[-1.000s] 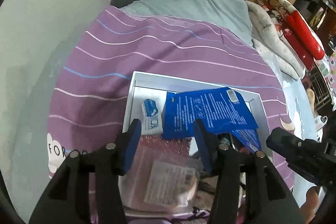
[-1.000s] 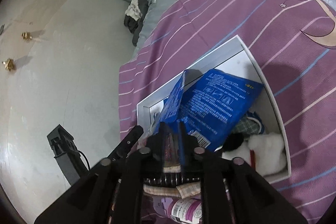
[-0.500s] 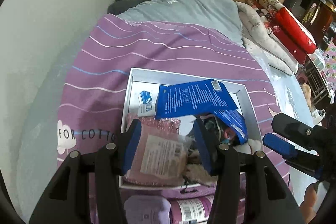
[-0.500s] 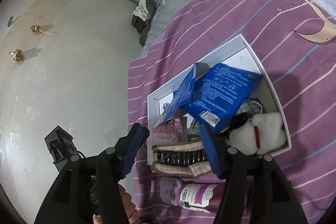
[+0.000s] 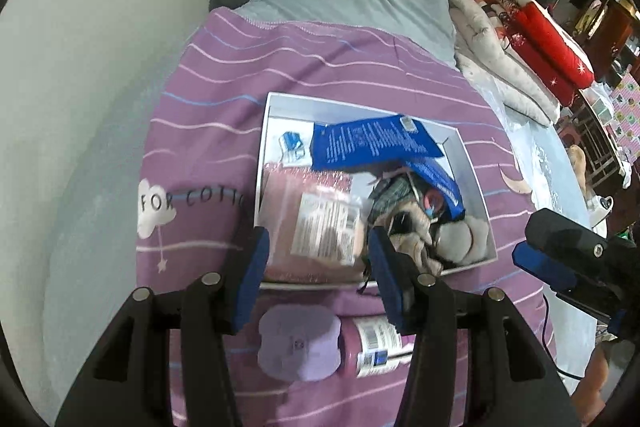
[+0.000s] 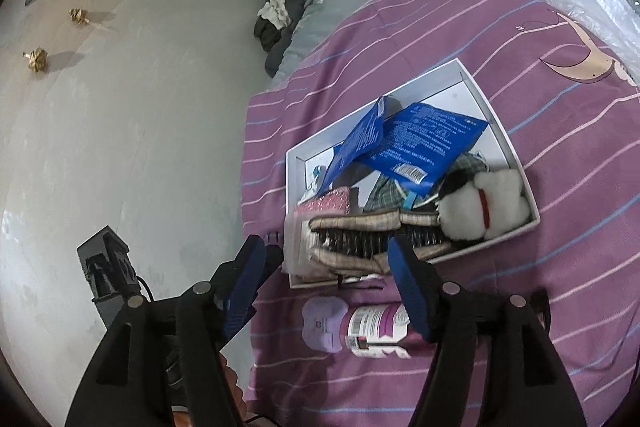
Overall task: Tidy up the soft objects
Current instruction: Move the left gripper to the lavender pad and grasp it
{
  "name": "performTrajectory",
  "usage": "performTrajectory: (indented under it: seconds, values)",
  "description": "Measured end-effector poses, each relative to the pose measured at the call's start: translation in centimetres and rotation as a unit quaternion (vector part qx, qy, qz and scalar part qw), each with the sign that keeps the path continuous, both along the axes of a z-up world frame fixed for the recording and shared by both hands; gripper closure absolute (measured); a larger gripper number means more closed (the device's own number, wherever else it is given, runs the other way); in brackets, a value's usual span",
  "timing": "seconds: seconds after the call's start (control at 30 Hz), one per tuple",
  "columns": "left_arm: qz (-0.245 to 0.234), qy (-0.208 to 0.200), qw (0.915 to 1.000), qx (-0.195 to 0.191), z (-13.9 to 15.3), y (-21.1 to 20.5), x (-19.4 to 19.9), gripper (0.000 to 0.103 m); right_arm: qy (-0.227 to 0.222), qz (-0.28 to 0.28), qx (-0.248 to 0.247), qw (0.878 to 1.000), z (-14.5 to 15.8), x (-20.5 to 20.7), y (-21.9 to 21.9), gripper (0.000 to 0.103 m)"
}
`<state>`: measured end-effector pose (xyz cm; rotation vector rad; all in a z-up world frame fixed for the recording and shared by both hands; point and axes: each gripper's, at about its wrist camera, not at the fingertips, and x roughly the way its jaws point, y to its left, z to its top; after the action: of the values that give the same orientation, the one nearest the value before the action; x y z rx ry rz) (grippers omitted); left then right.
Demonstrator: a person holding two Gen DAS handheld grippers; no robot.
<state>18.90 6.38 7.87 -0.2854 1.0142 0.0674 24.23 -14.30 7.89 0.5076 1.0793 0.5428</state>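
Left tool (image 5: 318, 251) and right tool (image 6: 328, 259) — both spread apart, gripping nothing, hovering above white box (image 6: 472, 87) crammed with 2 blue packets (image 6: 424, 143) — on purple bedspread (image 5: 224, 75).

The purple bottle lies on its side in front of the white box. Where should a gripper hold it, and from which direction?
Probably from above, across the labelled body of the bottle, fingers on its two long sides. The lilac cap is wider and lobed, a poorer hold.
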Motion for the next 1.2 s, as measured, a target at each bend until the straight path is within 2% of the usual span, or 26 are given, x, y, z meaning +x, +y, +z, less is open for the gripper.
performTrajectory:
  seconds: [0.2,0.53,0.57,0.63,0.73,0.83,1.0,1.2]
  values:
    - [-0.011,0.012,0.9999,-0.006,-0.1,-0.3,-1.4,0.05,0.007,-0.004,-0.029,1.0,-0.5,-1.7,-0.2,0.035]
    - [-0.022,0.066,0.9955,-0.064,-1.9,0.5,-2.8,0.051,0.03,-0.026,-0.055,0.998,-2.3,-2.8,-2.4,0.034]
    - [-0.022,0.07,0.9951,-0.066,-2.2,0.5,-2.8,0.053,0.032,-0.026,-0.054,0.998,-2.5,-2.9,-2.5,0.034]
    - [-0.019,0.085,0.9942,-0.062,-2.8,0.6,-2.9,0.066,0.035,-0.024,-0.05,0.998,-3.0,-2.9,-2.8,0.034]
    - [-0.02,0.108,0.9919,-0.063,-4.0,0.5,-3.0,0.074,0.041,-0.029,-0.043,0.998,-3.6,-2.7,-3.3,0.034]
    - [-0.03,0.122,0.9897,-0.069,-4.7,0.1,-2.9,0.078,0.046,-0.032,-0.036,0.998,-4.1,-2.5,-3.8,0.034]
    - [-0.027,0.145,0.9887,-0.026,-5.8,-0.7,-2.4,0.08,0.051,-0.032,-0.033,0.998,-4.7,-2.4,-4.0,0.034]
    - [-0.026,0.161,0.9866,-0.005,-7.0,-1.0,-2.2,0.08,0.052,-0.022,-0.036,0.998,-5.0,-2.4,-3.3,0.034]
